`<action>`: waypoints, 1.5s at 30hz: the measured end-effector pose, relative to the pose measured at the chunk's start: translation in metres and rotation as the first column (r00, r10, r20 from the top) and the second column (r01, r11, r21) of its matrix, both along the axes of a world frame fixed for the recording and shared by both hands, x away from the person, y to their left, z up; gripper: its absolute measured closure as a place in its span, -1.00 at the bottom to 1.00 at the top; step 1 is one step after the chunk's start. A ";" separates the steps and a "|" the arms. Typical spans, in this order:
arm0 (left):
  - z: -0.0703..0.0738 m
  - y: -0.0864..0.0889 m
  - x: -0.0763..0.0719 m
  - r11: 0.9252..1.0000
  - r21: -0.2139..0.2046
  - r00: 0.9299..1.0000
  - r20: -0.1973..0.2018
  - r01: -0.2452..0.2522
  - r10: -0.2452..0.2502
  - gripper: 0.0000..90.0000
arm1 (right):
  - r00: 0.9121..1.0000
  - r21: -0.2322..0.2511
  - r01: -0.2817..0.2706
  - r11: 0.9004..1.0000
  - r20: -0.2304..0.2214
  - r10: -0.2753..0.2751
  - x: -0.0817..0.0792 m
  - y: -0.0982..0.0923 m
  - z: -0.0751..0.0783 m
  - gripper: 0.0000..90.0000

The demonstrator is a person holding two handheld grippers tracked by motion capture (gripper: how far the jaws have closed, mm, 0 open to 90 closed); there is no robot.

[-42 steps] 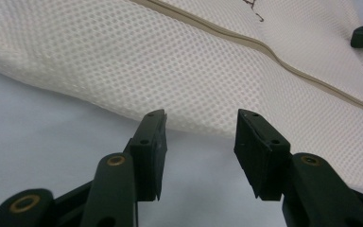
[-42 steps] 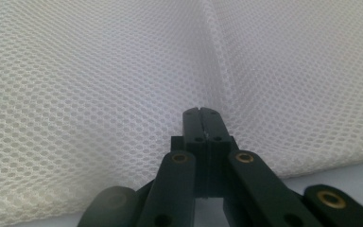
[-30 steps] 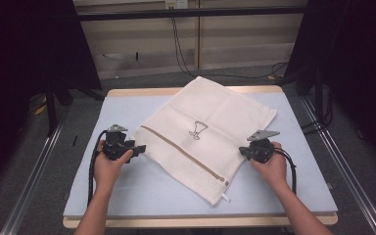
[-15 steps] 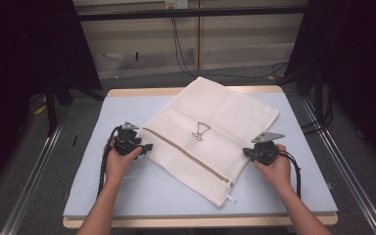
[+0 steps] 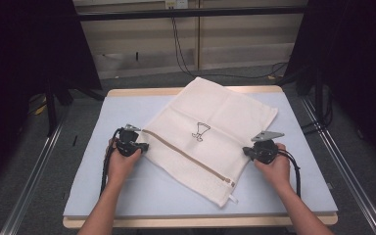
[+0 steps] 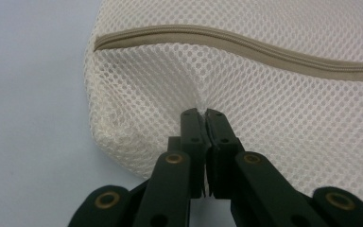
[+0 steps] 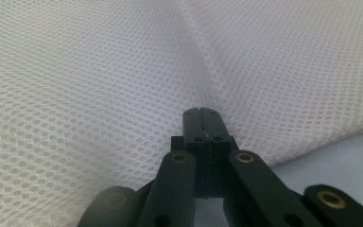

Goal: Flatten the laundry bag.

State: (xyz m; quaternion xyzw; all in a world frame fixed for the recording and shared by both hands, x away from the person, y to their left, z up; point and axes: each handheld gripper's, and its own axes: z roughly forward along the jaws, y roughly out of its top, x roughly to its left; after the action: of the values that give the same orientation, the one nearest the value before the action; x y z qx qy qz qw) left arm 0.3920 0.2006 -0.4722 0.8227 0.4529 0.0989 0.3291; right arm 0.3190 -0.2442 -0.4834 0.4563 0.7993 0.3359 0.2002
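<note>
both tongs pinch opposite edges of mesh bag (image 5: 210, 137).

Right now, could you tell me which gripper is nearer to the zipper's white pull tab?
Right. The right gripper pinches the mesh bag's edge near the pull tab; the left gripper pinches the opposite end.

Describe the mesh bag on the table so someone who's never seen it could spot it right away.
On the pale blue table, look to the middle, between the person's two hands. The mesh bag lies there flat and skewed, a large cream square. A tan zipper along one side and a small black drawing at its centre mark it out.
</note>
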 end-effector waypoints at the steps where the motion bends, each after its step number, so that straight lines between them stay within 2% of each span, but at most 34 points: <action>1: 0.001 0.002 0.000 1.000 -0.001 1.000 -0.015 0.012 -0.012 0.95 | 1.000 -0.001 0.001 1.000 -0.004 -0.001 0.000 0.000 0.000 1.00; 2: 0.001 0.002 -0.002 1.000 -0.021 1.000 -0.019 -0.004 0.004 0.96 | 1.000 -0.003 -0.003 1.000 0.003 0.003 0.001 0.000 0.000 1.00; 3: 0.002 0.004 -0.003 0.999 -0.035 0.999 -0.043 -0.003 0.001 0.97 | 1.000 -0.008 -0.002 1.000 0.004 0.002 0.002 -0.001 0.000 1.00; 7: 0.007 0.006 -0.011 0.999 -0.049 0.997 -0.081 -0.002 -0.002 0.97 | 1.000 -0.034 -0.005 0.999 0.002 0.005 0.006 -0.001 0.001 1.00; 8: 0.009 0.006 -0.014 0.999 -0.037 0.997 -0.081 0.010 -0.013 0.98 | 1.000 -0.039 -0.001 0.999 0.005 0.002 0.007 0.000 0.001 1.00; 12: 0.011 0.007 -0.023 0.999 -0.043 0.997 -0.080 0.015 -0.018 0.98 | 1.000 -0.078 0.008 0.997 0.014 -0.007 0.013 0.000 0.003 1.00; 15: 0.011 0.008 -0.029 0.999 -0.052 0.996 -0.087 0.018 -0.023 0.98 | 1.000 -0.056 0.025 0.998 0.007 -0.025 0.017 -0.002 0.003 1.00; 16: 0.010 0.008 -0.031 0.998 -0.054 0.996 -0.087 0.018 -0.023 0.98 | 1.000 -0.064 0.025 0.998 0.014 -0.024 0.019 -0.003 0.002 1.00; 17: 0.010 0.008 -0.033 0.998 -0.065 0.996 -0.090 0.004 -0.010 0.98 | 0.999 -0.057 0.032 0.998 0.015 -0.031 0.020 -0.004 0.002 1.00; 20: 0.010 0.006 -0.039 0.998 -0.052 0.995 -0.100 0.026 -0.031 0.98 | 0.999 -0.065 0.039 0.997 0.029 -0.037 0.022 -0.006 0.001 1.00; 26: 0.010 0.005 -0.048 0.998 -0.060 0.992 -0.122 0.036 -0.043 0.96 | 0.998 -0.062 0.056 0.997 0.045 -0.053 0.024 -0.009 0.000 1.00; 27: 0.011 0.004 -0.049 0.997 -0.074 0.993 -0.118 0.018 -0.027 0.95 | 0.998 -0.058 0.060 0.997 0.039 -0.057 0.024 -0.009 0.000 1.00; 29: 0.013 0.007 -0.048 0.997 -0.077 0.994 -0.103 0.026 -0.034 0.86 | 0.997 -0.049 0.062 0.997 0.044 -0.060 0.024 -0.010 0.000 1.00; 32: 0.020 0.010 -0.045 0.997 -0.082 0.998 -0.063 0.006 -0.011 0.61 | 0.996 -0.050 0.071 0.996 0.056 -0.068 0.022 -0.010 0.001 1.00; 33: 0.022 0.009 -0.044 0.996 -0.086 0.999 -0.047 -0.011 0.007 0.45 | 0.996 -0.046 0.072 0.996 0.058 -0.069 0.021 -0.011 0.002 0.99; 34: 0.025 0.010 -0.042 0.997 -0.074 0.999 -0.033 -0.008 0.006 0.38 | 0.995 -0.047 0.080 0.996 0.059 -0.077 0.020 -0.011 0.003 0.93; 36: 0.028 0.011 -0.037 0.996 -0.088 1.000 -0.012 -0.028 0.027 0.35 | 0.995 -0.029 0.081 0.996 0.058 -0.079 0.017 -0.013 0.004 0.82; 37: 0.029 0.012 -0.033 0.996 -0.082 0.999 0.001 -0.033 0.034 0.30 | 0.995 -0.022 0.087 0.996 0.058 -0.085 0.015 -0.013 0.005 0.79; 41: 0.020 0.013 -0.015 0.995 -0.075 0.997 0.028 -0.064 0.066 0.05 | 0.993 0.002 0.097 0.995 0.064 -0.097 0.004 -0.013 0.008 0.57; 42: 0.017 0.014 -0.011 0.996 -0.064 0.997 0.035 -0.064 0.066 -0.02 | 0.993 0.026 0.103 0.994 0.056 -0.104 0.000 -0.012 0.009 0.49; 44: 0.013 0.017 -0.003 0.996 -0.056 0.997 0.033 -0.067 0.069 -0.05 | 0.994 0.040 0.102 0.994 0.039 -0.103 -0.005 -0.011 0.010 0.39; 45: 0.010 0.016 0.000 0.994 -0.068 0.996 0.032 -0.083 0.086 -0.07 | 0.995 0.044 0.092 0.995 0.035 -0.094 -0.008 -0.011 0.009 0.34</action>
State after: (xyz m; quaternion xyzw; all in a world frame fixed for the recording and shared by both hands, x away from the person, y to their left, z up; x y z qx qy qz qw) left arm 0.3915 0.2168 -0.4621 0.7895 0.4844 0.1121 0.3598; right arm 0.3105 -0.2554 -0.4739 0.4909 0.7660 0.3516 0.2206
